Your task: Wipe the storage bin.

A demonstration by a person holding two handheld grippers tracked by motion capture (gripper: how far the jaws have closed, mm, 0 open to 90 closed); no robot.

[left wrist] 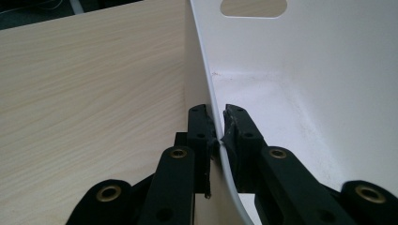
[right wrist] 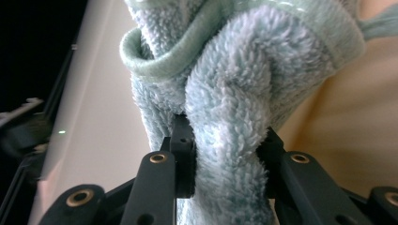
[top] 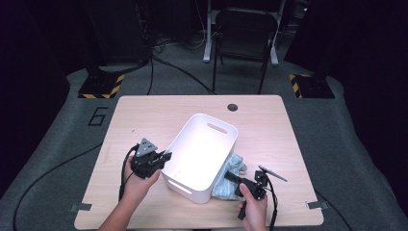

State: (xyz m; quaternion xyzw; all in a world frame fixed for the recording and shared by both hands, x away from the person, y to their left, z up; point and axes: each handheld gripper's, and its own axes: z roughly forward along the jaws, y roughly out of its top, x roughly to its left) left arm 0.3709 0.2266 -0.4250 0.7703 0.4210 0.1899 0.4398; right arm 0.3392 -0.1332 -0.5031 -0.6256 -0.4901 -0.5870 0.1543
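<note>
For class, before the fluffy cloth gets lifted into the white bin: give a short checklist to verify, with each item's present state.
1. Right gripper closed on the light blue cloth: ok.
2. Left gripper clamps the white bin by its wall: ok.
3. Bin upright, opening up: ok.
4. Bin interior free for the cloth: ok.
5. Pen on the table lies apart from the cloth: ok.
6. Whole cloth will lift without snagging: cannot tell.

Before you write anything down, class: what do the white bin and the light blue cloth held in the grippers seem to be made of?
White bin: probably moulded plastic, smooth and semi-matt; its thin wall, rounded corners and cut-out handle slot suggest so.
Light blue cloth: looks like soft fleece or terry fabric, fluffy pile with a stitched greenish hem; the exact fibre cannot be told.
</note>
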